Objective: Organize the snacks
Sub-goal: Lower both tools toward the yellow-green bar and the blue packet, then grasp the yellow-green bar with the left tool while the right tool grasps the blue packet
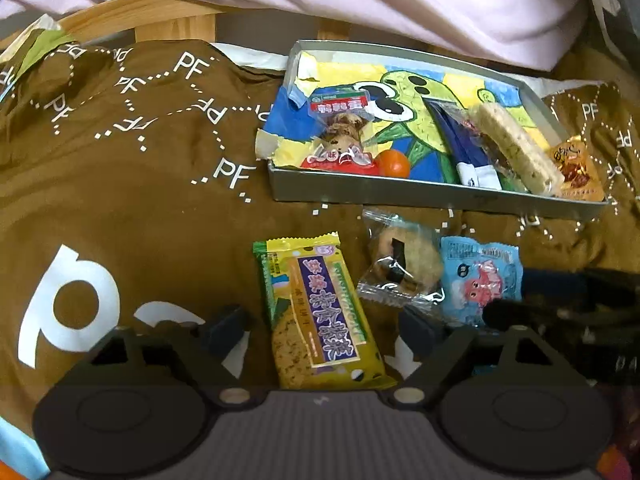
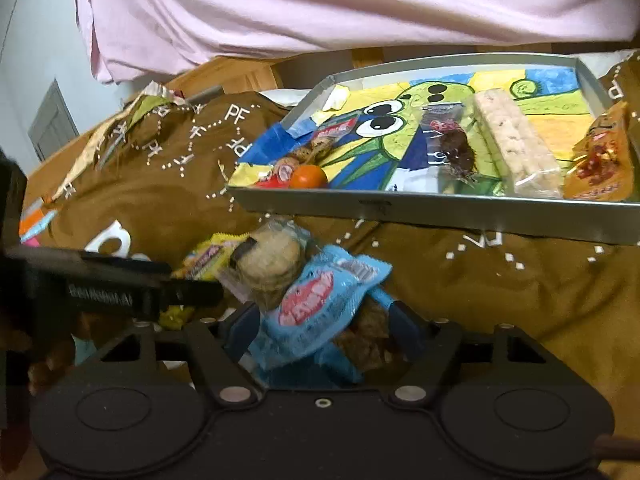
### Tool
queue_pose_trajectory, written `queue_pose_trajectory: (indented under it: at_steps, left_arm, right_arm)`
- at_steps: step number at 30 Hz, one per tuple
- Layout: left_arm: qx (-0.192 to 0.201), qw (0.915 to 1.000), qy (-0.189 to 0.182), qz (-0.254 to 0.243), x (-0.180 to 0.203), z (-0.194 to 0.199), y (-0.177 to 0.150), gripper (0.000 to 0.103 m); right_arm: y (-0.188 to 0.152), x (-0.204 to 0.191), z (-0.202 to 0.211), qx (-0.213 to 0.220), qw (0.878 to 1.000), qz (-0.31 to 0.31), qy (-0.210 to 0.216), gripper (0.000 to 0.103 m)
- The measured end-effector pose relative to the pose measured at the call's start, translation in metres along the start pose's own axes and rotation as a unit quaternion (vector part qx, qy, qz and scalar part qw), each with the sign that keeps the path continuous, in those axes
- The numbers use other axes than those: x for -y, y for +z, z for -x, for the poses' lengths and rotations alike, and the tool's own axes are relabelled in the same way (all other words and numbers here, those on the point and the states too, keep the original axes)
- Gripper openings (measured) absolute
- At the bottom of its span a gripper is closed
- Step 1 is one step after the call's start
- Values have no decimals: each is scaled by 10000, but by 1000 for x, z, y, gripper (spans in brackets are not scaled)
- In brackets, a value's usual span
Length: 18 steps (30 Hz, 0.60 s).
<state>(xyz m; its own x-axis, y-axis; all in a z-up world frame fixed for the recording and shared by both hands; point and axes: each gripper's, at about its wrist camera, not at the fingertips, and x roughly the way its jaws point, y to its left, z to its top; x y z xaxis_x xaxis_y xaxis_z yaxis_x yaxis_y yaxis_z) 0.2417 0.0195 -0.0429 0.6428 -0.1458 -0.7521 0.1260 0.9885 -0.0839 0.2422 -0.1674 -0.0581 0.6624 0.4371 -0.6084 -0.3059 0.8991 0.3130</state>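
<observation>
The left gripper (image 1: pixel 324 326) is spread wide around the yellow cracker packet (image 1: pixel 320 312) on the brown cloth (image 1: pixel 140 200). Rightward, the right gripper (image 2: pixel 320 326) seems to pinch the blue snack packet (image 2: pixel 320 308), just before the tray's (image 2: pixel 440 208) near edge.

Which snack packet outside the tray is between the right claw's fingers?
The light blue packet, with pink cartoon print. The yellow cracker pack and the clear-wrapped cookie lie beside it, outside the right claw.

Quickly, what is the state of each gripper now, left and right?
Left gripper: open, empty, its fingers either side of the yellow cracker packet.
Right gripper: jaws around the light blue snack packet; a firm grip cannot be told.
</observation>
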Motion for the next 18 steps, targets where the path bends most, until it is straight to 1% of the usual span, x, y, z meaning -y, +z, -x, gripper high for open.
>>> queue_pose_trajectory:
  at_steps: [2,4,6,7,9,11,12,13,14,18]
  left_arm:
    - [-13,10000,50,-32,2,0,-1,84]
    - [2,9998,134,-125,5,0,-3,84]
    - [-8,9996,230,-169,6,-1,-3,80]
    - [-17,9996,248,-167,6,-1,-2,79]
    - [-33,9995,264,-159,6,-1,-1,72]
    - [-52,9995,274,-137,4,0,1,66]
    - [-62,9996,259,-122,4,1,0,60]
    - [-79,9996,253,-117,4,3,0,58]
    - [-87,9995,263,-135,4,5,-2,55]
    - [-131,9997,195,-82,6,13,-7,54]
  right_arm:
    - [5,3,-7,-99,9999,-45,62,71]
    - [10,4,-13,-102,9999,-52,11,72]
    - [14,5,-19,-151,9999,-39,-14,72]
    - [15,4,-22,-172,9998,-28,-16,72]
    - [15,2,-24,-185,9998,13,-29,70]
    - [14,0,-22,-132,9998,79,-93,61]
    - [13,-1,-21,-105,9998,102,-97,54]
    - [12,-2,-20,-77,9999,112,-66,46]
    - [11,-4,-18,-32,9999,123,-65,45]
    - [7,-12,-10,63,9999,161,1,39]
